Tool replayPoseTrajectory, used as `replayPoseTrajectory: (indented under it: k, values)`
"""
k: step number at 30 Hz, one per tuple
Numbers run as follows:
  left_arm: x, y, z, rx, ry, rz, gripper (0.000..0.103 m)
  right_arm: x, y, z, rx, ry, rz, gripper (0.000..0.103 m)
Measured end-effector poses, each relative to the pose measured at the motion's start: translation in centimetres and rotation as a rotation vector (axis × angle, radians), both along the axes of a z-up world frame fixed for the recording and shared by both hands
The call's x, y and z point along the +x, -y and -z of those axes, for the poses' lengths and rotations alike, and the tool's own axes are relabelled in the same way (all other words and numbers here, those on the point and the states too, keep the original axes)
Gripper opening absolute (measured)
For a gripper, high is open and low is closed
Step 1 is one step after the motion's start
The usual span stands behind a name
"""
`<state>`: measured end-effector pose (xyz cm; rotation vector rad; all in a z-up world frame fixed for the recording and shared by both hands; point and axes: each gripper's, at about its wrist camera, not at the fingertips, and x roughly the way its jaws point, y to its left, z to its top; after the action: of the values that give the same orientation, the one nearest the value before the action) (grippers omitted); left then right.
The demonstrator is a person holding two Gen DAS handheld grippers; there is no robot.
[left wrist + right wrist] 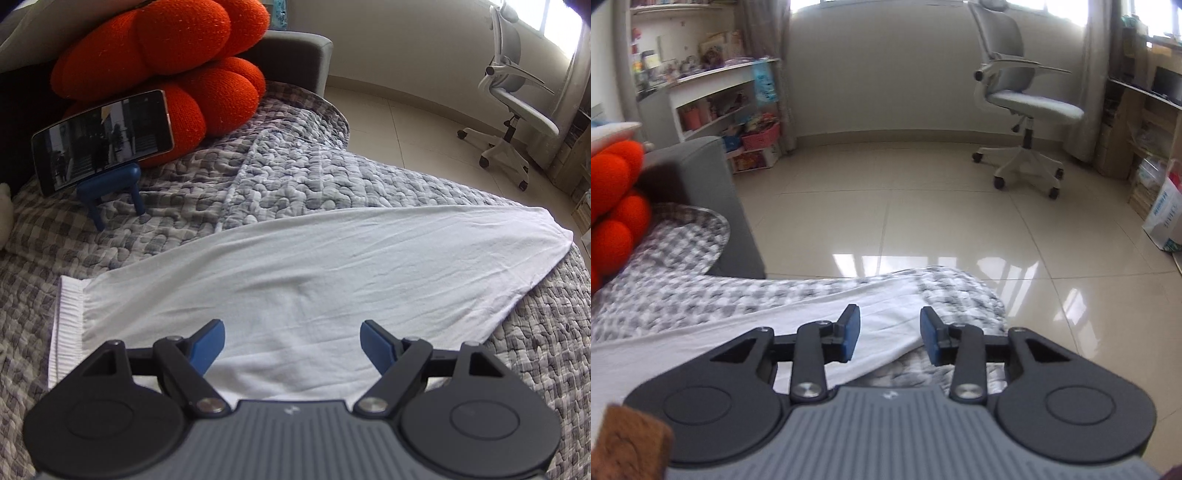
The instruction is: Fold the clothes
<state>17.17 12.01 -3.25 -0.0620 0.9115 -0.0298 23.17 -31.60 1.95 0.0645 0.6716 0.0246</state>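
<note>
A white garment (pixel 314 273) lies flat across the grey checked quilt (pixel 280 177), its ribbed hem (pixel 68 317) at the left and its far end tapering right. My left gripper (pixel 292 345) hovers open over the garment's near middle, blue pads wide apart, nothing between them. In the right wrist view the same white garment (pixel 812 325) runs from the lower left to a narrow end near the quilt's (pixel 665 295) edge. My right gripper (pixel 890 334) stands open above that end, holding nothing.
An orange knotted cushion (pixel 166 62) and a phone (pixel 103 140) on a blue stand (pixel 110 192) sit at the back left. A grey sofa arm (pixel 713 177) is behind. A white office chair (pixel 1023 107) stands on the tiled floor (pixel 923 221), with shelves along the walls.
</note>
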Motion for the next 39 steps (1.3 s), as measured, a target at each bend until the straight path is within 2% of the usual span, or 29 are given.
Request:
replayPoseTrajectory:
  k: [2,7,10,15,20,35,38,39]
  values:
    - [-0.1,-0.7,0.4,-0.003,0.0,-0.005,0.082,-1.7,-2.3,-0.7,-0.013,-0.001,-0.101,0.046]
    - [-0.5,-2.5,1.0,-0.02,-0.007,-0.022,0.082,-5.4,-6.7,-1.9,0.015,-0.016,-0.291,0.047]
    - [-0.5,-3.1,1.3,-0.021,-0.018,-0.036,0.082,-6.7,-9.7,-1.3,0.019,-0.064,-0.411,0.047]
    - [-0.6,-3.7,1.3,-0.036,-0.013,-0.046,0.082,-7.9,-16.1,0.6,-0.032,-0.121,-0.612,0.047]
    - [-0.5,-3.8,1.7,-0.031,-0.019,-0.049,0.082,-10.0,-21.1,3.3,-0.084,-0.101,-0.828,0.047]
    - [-0.6,-3.4,2.4,-0.03,-0.046,-0.029,0.082,-10.9,-28.9,7.2,-0.076,-0.106,-1.018,0.047]
    - [-0.7,-3.4,2.4,-0.03,-0.046,-0.028,0.082,-10.7,-29.4,7.1,-0.1,-0.02,-0.967,0.045]
    - [-0.7,-3.5,2.4,-0.029,-0.047,-0.028,0.081,-10.4,-29.4,7.0,-0.086,-0.023,-0.959,0.045]
